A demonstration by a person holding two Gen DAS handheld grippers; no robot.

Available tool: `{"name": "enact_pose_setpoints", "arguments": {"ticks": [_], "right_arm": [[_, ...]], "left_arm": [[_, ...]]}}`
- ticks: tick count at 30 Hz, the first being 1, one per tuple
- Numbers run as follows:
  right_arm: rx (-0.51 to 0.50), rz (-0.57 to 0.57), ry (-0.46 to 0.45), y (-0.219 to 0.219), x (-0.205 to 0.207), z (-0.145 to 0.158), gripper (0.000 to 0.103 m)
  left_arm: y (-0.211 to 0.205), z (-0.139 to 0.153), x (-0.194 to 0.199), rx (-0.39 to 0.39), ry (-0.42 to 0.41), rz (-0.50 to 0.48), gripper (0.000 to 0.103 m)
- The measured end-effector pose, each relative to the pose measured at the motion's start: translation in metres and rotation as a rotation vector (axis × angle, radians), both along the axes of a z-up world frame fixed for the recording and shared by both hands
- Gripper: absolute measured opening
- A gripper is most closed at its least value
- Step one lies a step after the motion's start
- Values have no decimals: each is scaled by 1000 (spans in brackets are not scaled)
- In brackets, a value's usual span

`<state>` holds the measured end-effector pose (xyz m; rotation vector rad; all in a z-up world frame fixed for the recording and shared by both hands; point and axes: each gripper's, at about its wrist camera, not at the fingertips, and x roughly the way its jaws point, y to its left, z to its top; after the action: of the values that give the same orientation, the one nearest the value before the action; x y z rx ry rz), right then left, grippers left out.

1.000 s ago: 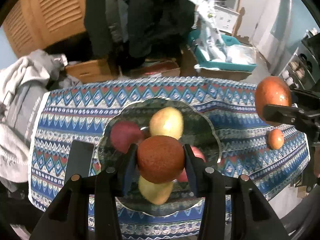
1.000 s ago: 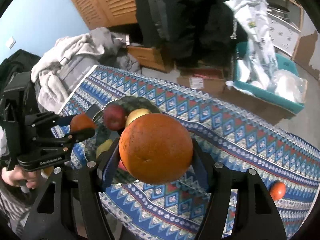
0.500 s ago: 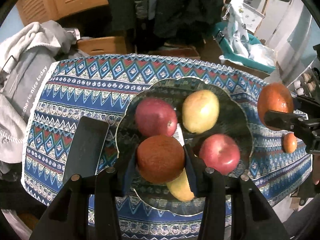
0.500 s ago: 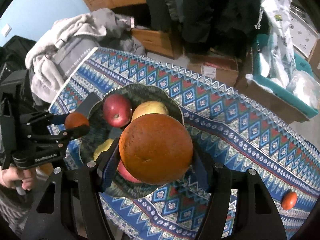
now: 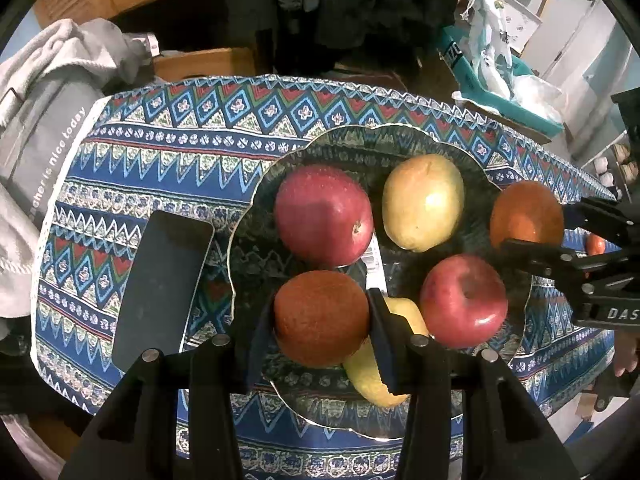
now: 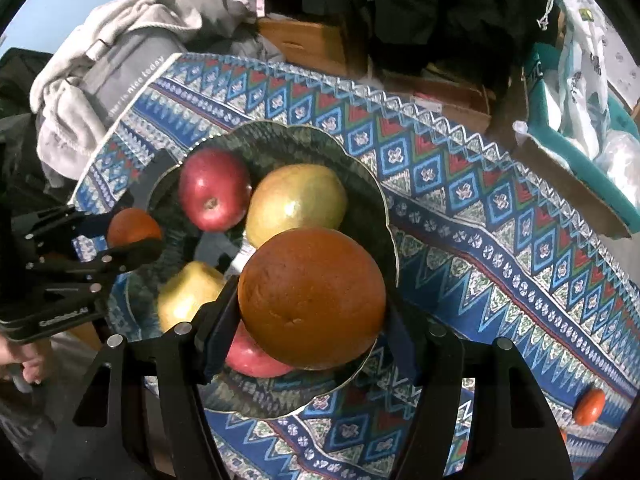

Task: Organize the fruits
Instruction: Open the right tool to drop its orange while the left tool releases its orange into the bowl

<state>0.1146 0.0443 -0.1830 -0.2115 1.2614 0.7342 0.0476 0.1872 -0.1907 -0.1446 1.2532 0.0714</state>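
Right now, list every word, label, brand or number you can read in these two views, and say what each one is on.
"nice today", with partly hidden letters before it: on the grey garment beside the table.
"DAS", cut off at the picture's edge: on the right gripper.
White lettering on the left gripper: too blurred to read.
Barcode-like label on the glass plate, under the fruit: unreadable.
Print on the teal bag: unreadable.

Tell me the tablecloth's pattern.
Blue tablecloth with red, white and green geometric diamond-and-zigzag bands; clearest in the right wrist view.
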Motion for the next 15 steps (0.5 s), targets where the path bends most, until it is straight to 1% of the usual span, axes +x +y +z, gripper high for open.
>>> {"name": "enact_pose_setpoints", "arguments": {"ticks": [4, 7, 10, 11, 12, 14, 15], "right_arm": [[-7, 2, 25, 0, 3, -9, 67], [-14, -7, 17, -1, 4, -10, 68], [-1, -27, 0, -5, 9, -5, 69], [4, -30, -1, -6, 10, -3, 69], [13, -33, 3, -8, 11, -2, 69], [34, -47, 5, -11, 13, 2, 69], [37, -49, 4, -11, 13, 4, 69]], "left_arm": [[1, -5, 1, 0, 18, 2, 46], [1, -9, 2, 5, 38, 1, 47], [-1, -11, 2, 28, 43, -6, 48], [-2, -11, 2, 33, 44, -7, 52], [-2, -11, 2, 39, 46, -8, 58], [-3, -10, 1, 51, 48, -5, 64], [-3, -9, 1, 51, 46, -3, 65]]}}
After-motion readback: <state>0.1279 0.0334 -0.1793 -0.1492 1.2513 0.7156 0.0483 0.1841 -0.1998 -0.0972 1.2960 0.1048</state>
